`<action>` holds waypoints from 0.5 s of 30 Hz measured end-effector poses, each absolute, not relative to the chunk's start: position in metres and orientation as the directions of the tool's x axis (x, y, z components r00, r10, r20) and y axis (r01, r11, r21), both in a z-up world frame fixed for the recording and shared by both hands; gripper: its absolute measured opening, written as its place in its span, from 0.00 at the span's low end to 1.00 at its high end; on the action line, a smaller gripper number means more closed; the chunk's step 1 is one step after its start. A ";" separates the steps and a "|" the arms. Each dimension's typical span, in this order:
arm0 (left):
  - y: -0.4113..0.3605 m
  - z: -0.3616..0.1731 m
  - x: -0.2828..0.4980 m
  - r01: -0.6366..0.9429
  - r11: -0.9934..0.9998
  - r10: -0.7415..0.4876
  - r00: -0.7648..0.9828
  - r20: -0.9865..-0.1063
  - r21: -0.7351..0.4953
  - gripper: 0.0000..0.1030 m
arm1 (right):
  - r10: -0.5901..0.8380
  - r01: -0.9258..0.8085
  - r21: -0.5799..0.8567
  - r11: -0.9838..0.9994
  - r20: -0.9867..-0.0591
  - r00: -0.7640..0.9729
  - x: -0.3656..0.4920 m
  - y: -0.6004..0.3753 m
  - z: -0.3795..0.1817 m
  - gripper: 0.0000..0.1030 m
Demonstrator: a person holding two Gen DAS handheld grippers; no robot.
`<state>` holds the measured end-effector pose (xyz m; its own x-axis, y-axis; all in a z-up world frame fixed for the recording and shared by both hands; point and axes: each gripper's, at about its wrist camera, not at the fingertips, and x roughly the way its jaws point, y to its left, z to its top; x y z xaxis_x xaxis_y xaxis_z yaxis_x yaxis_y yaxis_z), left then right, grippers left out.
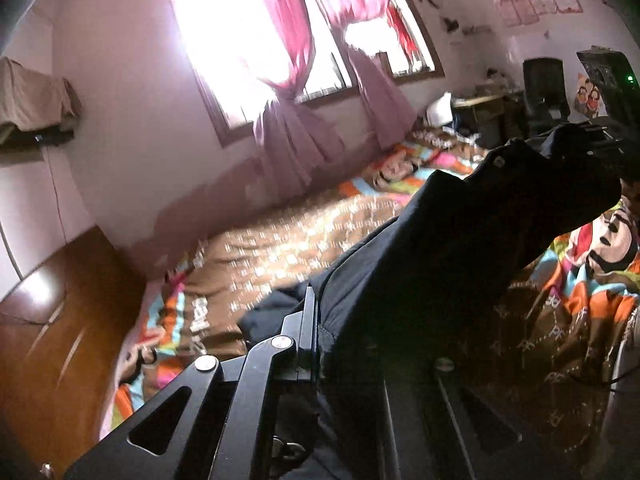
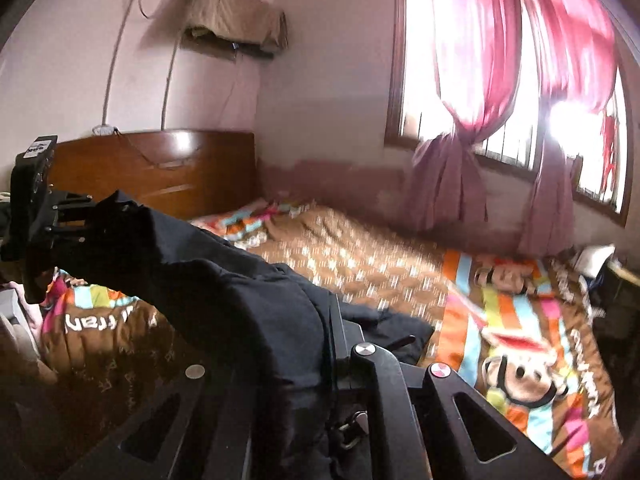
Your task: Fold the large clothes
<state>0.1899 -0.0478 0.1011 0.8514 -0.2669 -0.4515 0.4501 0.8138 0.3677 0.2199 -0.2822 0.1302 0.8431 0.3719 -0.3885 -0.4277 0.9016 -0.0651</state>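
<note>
Beneath the window [image 2: 516,92], a cartoon-print bedspread [image 2: 520,320] covers the bed [image 1: 280,248].

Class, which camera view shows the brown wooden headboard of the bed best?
The right wrist view: the brown wooden headboard stands nearly whole behind the dark garment. The left wrist view shows only a slanted corner at the picture's edge.
</note>
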 end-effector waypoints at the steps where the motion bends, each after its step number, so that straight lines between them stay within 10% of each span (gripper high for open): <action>1: -0.051 0.097 0.193 0.452 0.813 -0.262 0.848 -0.462 0.368 0.04 | 0.371 -0.428 -0.054 0.902 -0.411 0.833 0.225 -0.283 0.123 0.07; 15: -0.083 0.065 0.308 0.422 0.796 -0.121 0.814 -0.568 0.434 0.04 | 0.281 -0.373 -0.062 0.926 -0.548 0.788 0.330 -0.289 0.085 0.07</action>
<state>0.3077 -0.0835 0.0647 0.8137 -0.1214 -0.5685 0.4217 0.7963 0.4336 0.3297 -0.2892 0.0849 0.7880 0.2813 -0.5476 -0.3734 0.9256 -0.0619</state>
